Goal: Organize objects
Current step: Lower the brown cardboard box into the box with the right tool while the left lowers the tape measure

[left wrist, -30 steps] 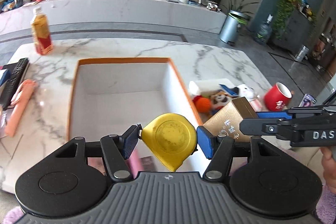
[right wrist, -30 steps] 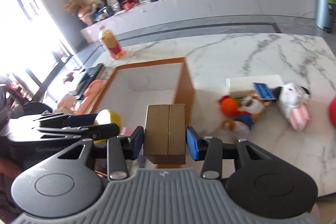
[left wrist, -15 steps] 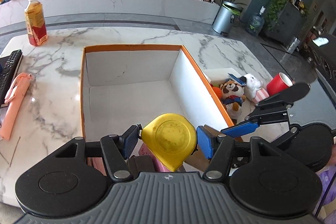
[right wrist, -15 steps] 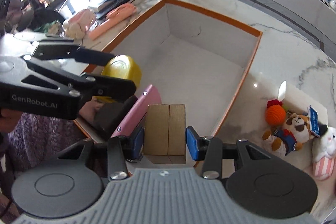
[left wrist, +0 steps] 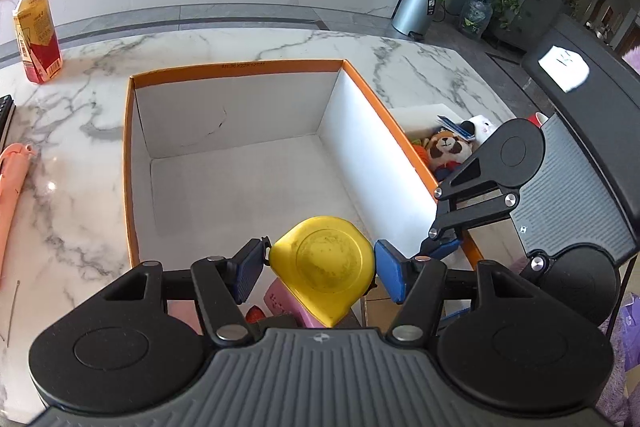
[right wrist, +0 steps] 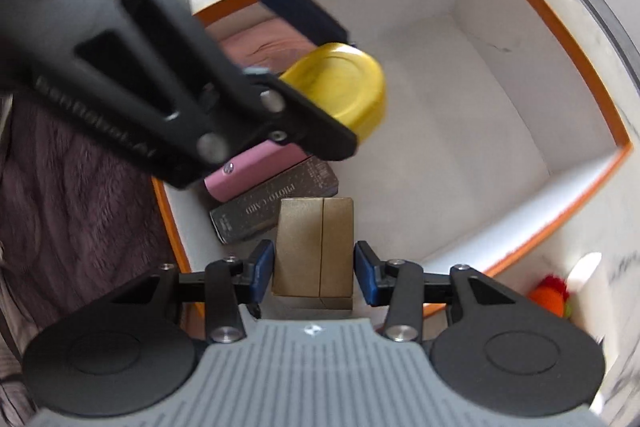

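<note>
A: Left tongs (left wrist: 322, 263) clamped on the yellow tape measure (left wrist: 323, 265), pads tight to both flanks. Right tongs (right wrist: 314, 269) clamped on the gold carton (right wrist: 313, 247), pinched across its narrow sides.

B: Any shift from a second back?

A: Plenty. Then level, looking out over the desk (left wrist: 248, 45); now both tipped down over the near end of the orange-rimmed box (left wrist: 240, 67). Right tongs rolled hard and swung in from beside the box, now pointing almost straight down. Grips unchanged.

B: And below?

A: Pink case (right wrist: 256, 171) and dark photo-card box (right wrist: 276, 205) already lying in the near corner, touching each other. Gold carton hanging just above the floor beside them; tape measure held higher, over the pink case.

B: Outside the box?

A: Plush toys (left wrist: 448, 149) against the outer right wall, bottle (left wrist: 36, 39) at the far left, peach umbrella (left wrist: 10, 195) at the left edge.

B: Meaning?

A: Probably set-down next for both. Tight quarters, though; tongs close enough to knock together.
</note>
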